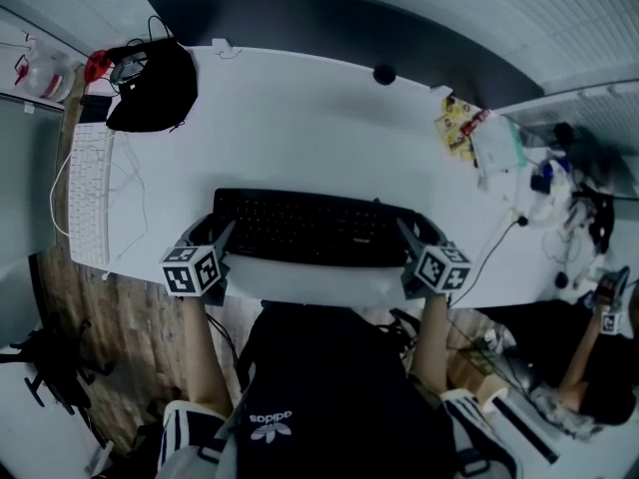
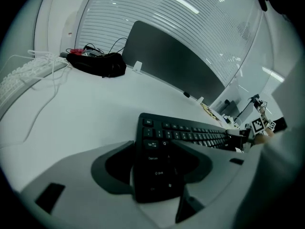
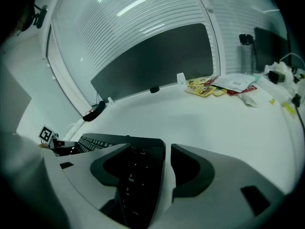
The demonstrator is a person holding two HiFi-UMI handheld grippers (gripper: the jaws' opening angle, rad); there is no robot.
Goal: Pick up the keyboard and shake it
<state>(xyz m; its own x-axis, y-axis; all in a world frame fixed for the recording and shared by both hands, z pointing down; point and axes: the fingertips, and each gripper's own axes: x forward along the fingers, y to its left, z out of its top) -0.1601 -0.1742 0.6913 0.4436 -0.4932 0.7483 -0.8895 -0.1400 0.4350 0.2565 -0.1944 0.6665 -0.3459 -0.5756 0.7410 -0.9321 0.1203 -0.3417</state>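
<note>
A black keyboard [image 1: 310,228] lies flat on the white desk [image 1: 300,118], close to its near edge. My left gripper [image 1: 212,233] straddles the keyboard's left end [image 2: 190,132], jaws wide apart, with the end keys between them; the left gripper [image 2: 155,144] does not press on it. My right gripper [image 1: 419,233] straddles the right end, the number pad [image 3: 131,175] lying between its jaws. A strip of bare desk shows between the keyboard's edge and the outer jaw of the right gripper [image 3: 151,149]. Both grippers are open.
A white keyboard [image 1: 88,193] with a loose cable lies at the desk's left edge, and a black bag [image 1: 150,86] sits at the back left. A dark partition [image 1: 329,23] runs along the back. Packets, cables and bottles [image 1: 499,143] crowd the right. Another person's arm [image 1: 584,357] shows at lower right.
</note>
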